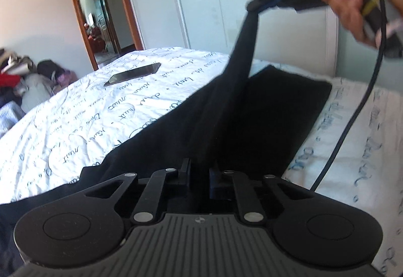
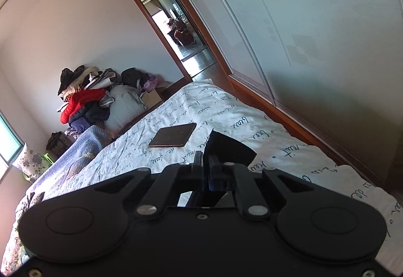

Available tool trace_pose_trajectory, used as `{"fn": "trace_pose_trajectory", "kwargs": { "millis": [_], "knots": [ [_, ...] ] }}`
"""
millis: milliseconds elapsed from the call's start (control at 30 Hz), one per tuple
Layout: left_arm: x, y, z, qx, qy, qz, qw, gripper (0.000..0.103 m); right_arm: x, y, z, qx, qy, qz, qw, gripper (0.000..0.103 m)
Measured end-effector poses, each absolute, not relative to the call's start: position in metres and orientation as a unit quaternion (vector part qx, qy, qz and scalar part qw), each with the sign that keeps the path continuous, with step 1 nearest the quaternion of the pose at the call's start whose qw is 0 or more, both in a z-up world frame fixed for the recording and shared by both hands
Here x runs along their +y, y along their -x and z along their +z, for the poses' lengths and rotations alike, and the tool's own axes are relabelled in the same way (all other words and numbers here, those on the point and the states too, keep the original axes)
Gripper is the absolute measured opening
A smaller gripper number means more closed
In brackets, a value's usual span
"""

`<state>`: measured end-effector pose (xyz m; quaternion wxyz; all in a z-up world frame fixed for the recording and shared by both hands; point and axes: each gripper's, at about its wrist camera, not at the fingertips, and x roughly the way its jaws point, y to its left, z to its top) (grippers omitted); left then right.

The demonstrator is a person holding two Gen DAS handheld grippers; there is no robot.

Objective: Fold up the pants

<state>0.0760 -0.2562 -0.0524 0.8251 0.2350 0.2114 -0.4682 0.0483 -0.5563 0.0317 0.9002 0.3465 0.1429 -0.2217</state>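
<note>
Black pants (image 1: 252,113) lie on the bed with the white script-printed cover (image 1: 100,110). In the left wrist view my left gripper (image 1: 200,171) is low at the near end of the pants, its fingers close together with black cloth between them. My right gripper (image 1: 257,3) is raised at the upper right, shut on one end of the pants, which hangs taut down to the bed. In the right wrist view the right gripper (image 2: 205,163) is shut on a corner of the black cloth (image 2: 229,148), high above the bed.
A dark phone (image 1: 133,74) lies on the bed cover, also in the right wrist view (image 2: 173,138). A pile of clothes and bags (image 2: 88,100) sits by the far wall. A doorway (image 2: 171,25) and wardrobe doors (image 2: 302,25) stand beyond. A black cable (image 1: 352,113) hangs at right.
</note>
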Motion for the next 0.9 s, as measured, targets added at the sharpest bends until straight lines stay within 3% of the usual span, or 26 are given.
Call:
{"fn": "trace_pose_trajectory", "kwargs": {
  "millis": [133, 400, 800, 833, 900],
  "knots": [
    [-0.249, -0.076, -0.04, 0.218, -0.223, -0.486, 0.816, 0.014, -0.552, -0.028, 0.032, 0.112, -0.337, -0.217, 0.909, 0.006],
    [-0.248, -0.064, -0.056, 0.24, -0.255, -0.51, 0.786, 0.014, -0.563, 0.03, -0.048, 0.167, -0.434, -0.276, 0.841, 0.006],
    [-0.246, -0.058, -0.058, 0.248, -0.269, -0.524, 0.769, 0.013, -0.542, 0.053, -0.055, 0.176, -0.422, -0.302, 0.837, 0.006],
    [-0.245, -0.058, -0.059, 0.25, -0.268, -0.526, 0.768, 0.013, -0.543, 0.053, -0.058, 0.178, -0.426, -0.305, 0.833, 0.006],
    [-0.242, -0.059, -0.057, 0.259, -0.258, -0.536, 0.761, 0.026, -0.542, 0.051, -0.06, 0.188, -0.42, -0.312, 0.831, 0.006]
  ]
}}
